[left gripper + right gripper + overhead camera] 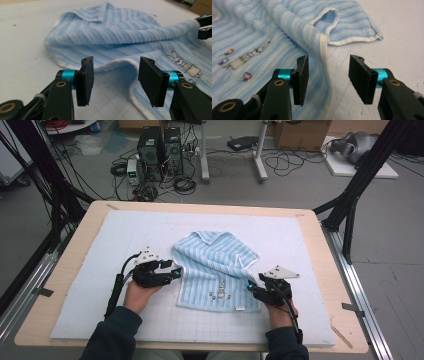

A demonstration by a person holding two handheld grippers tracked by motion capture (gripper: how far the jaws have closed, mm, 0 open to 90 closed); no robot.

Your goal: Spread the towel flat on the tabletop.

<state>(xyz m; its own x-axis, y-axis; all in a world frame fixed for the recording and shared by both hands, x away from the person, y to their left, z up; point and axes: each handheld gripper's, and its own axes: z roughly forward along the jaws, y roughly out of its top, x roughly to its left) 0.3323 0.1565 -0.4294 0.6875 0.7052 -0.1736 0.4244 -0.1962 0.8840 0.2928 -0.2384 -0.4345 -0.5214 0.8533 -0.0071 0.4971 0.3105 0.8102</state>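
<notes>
On pale blue gridded foam mat (100, 270): rumpled light-blue striped terry towel (215, 265). Left gripper (113, 80) and right gripper (328, 77) wide open, empty, flanking towel edges, probably for grasping.

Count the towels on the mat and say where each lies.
1: a light blue striped towel, rumpled mid-mat between the open left gripper and the open right gripper. Its folds could hide something.

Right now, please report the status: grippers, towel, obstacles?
Left gripper open at towel's left edge. Right gripper open at its right edge. Blue towel rumpled on mat, ungrasped. Nothing in between.
</notes>
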